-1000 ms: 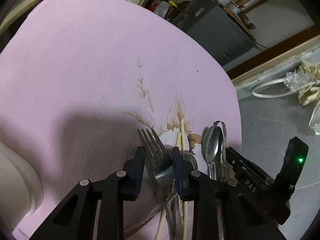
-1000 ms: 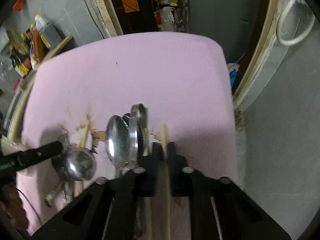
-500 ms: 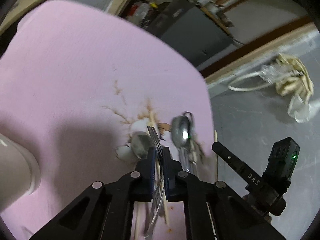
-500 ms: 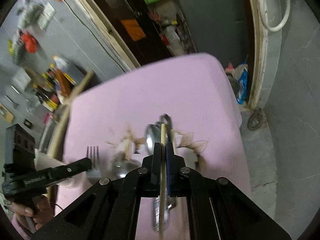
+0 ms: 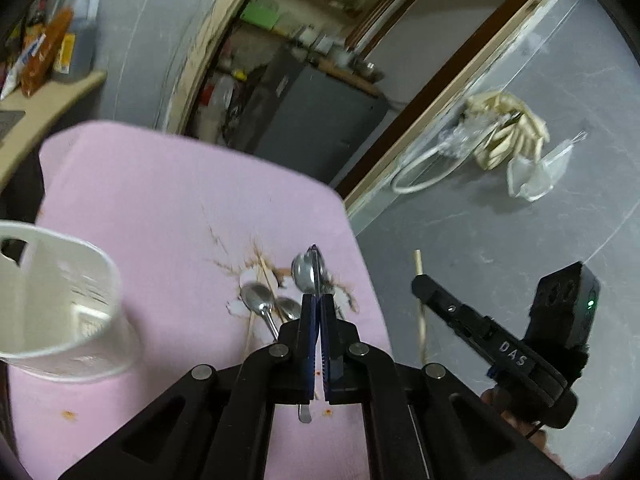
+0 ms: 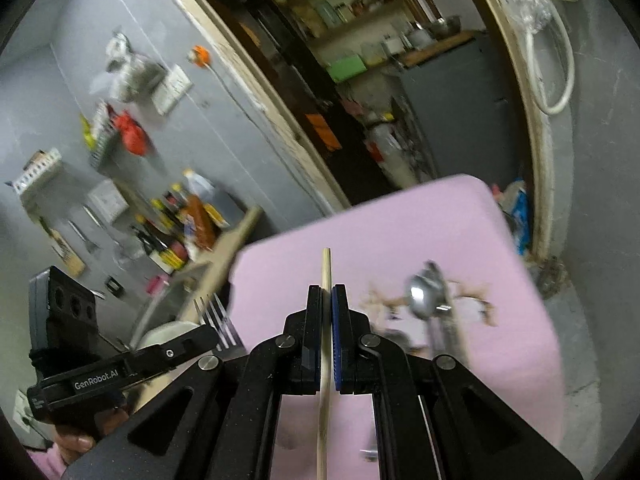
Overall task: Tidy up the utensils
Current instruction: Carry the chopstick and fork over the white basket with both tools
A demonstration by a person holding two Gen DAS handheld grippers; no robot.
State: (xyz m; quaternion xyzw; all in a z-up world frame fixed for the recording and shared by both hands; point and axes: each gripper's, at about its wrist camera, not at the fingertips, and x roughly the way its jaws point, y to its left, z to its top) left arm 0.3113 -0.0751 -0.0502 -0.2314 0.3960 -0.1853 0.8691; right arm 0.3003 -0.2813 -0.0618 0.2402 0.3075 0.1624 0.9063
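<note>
My left gripper (image 5: 319,300) is shut on a metal fork (image 5: 315,266), seen edge-on and lifted above the pink cloth (image 5: 160,200); its tines show in the right wrist view (image 6: 218,322). My right gripper (image 6: 327,292) is shut on a wooden chopstick (image 6: 326,272), also raised; it shows in the left wrist view (image 5: 420,300). Spoons (image 5: 260,300) and another chopstick (image 5: 266,276) lie in a pile on the cloth. A white cup-like holder (image 5: 60,304) stands at the left of the cloth.
The cloth-covered table ends at the right, with grey floor (image 5: 480,220) beyond. A doorway with shelves (image 5: 300,60) lies behind. Bottles (image 6: 180,224) stand on a wooden counter at the left. A white hose and bags (image 5: 500,144) lie on the floor.
Both grippers have closed on their utensils and lifted them away from the pile. The left carries the fork up and back; the right carries the chopstick up. The white holder has come into view.
</note>
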